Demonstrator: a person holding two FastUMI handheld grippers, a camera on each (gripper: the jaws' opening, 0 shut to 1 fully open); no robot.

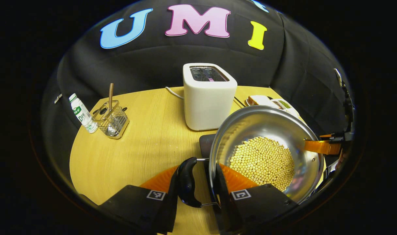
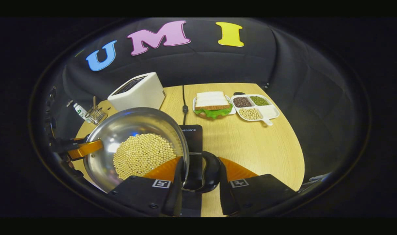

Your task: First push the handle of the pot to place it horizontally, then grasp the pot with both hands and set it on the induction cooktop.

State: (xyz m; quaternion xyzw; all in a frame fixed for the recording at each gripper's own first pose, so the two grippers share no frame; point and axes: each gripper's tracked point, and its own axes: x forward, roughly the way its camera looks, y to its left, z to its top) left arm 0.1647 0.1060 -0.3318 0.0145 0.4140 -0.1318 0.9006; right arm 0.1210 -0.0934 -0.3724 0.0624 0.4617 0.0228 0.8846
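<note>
A steel pot point(image 1: 267, 124) filled with soybeans point(image 1: 262, 161) has a black loop handle on each side. My left gripper point(image 1: 197, 187) is shut on the near handle point(image 1: 187, 182), with the pot rim right beside its right finger. In the right gripper view my right gripper point(image 2: 200, 182) is shut on the opposite handle point(image 2: 211, 171), and the pot point(image 2: 133, 125) extends to the left. The black induction cooktop point(image 2: 194, 137) lies partly under the pot, and its corner point(image 1: 205, 143) shows by the rim. Whether the pot rests on it, I cannot tell.
A white toaster point(image 1: 209, 98) stands just behind the pot. At the table's far left are a bottle point(image 1: 82, 114) and a wire rack point(image 1: 112, 120). A sandwich plate point(image 2: 213, 104) and a divided tray of beans point(image 2: 255, 107) sit at the back right, beside a black cable point(image 2: 184, 104).
</note>
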